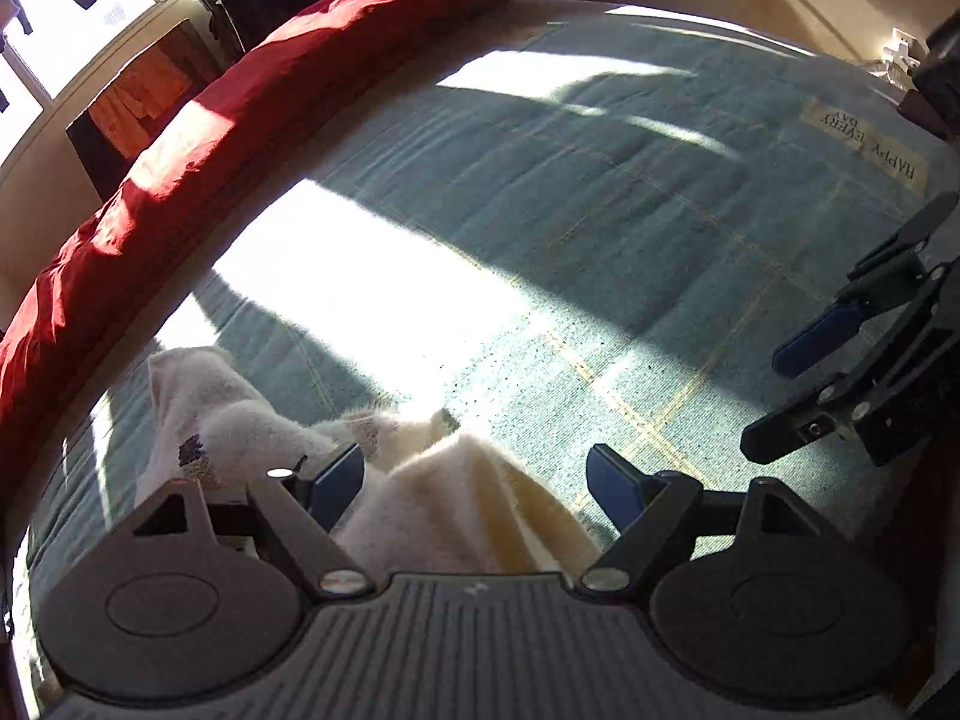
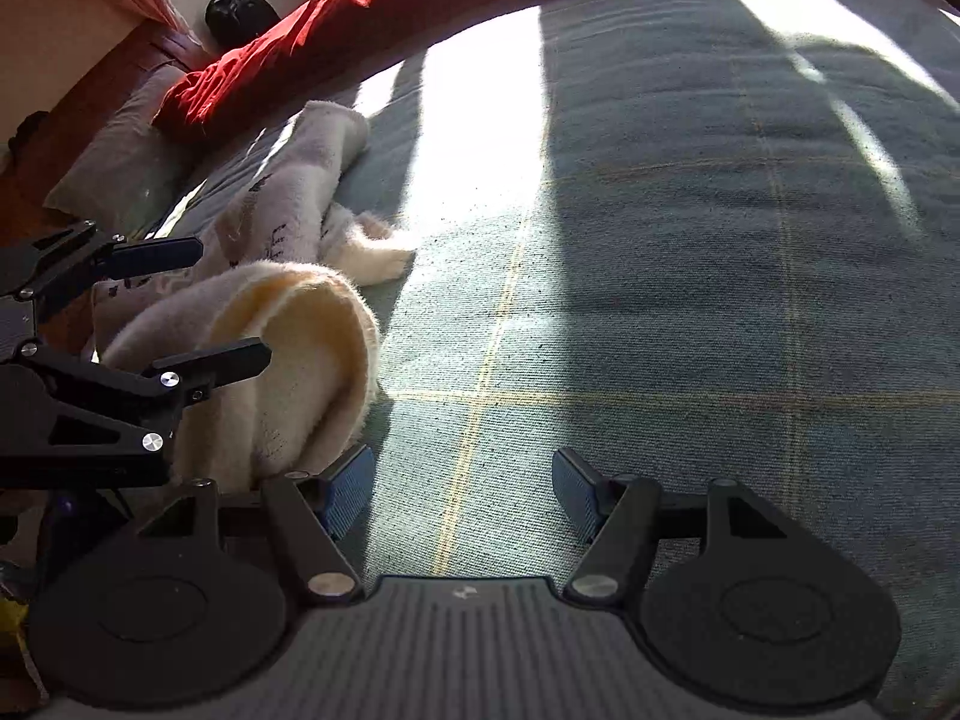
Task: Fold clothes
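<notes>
Left wrist view: left gripper (image 1: 474,483) wide, straddling crumpled cream garment (image 1: 456,516), pads not pressing. Garment near left on green bedspread (image 1: 600,192). Right gripper (image 2: 462,489) wide, empty, garment just left. Step: pickup approach. Next: pinch edge, spread flat.

Black tongs (image 1: 480,483); blue ribbed pads (image 2: 348,489)

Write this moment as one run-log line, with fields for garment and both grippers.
garment: cream, crumpled on bed, unfolded | left gripper: open, garment between jaws, not clamped | right gripper: open, empty, over bed
</notes>
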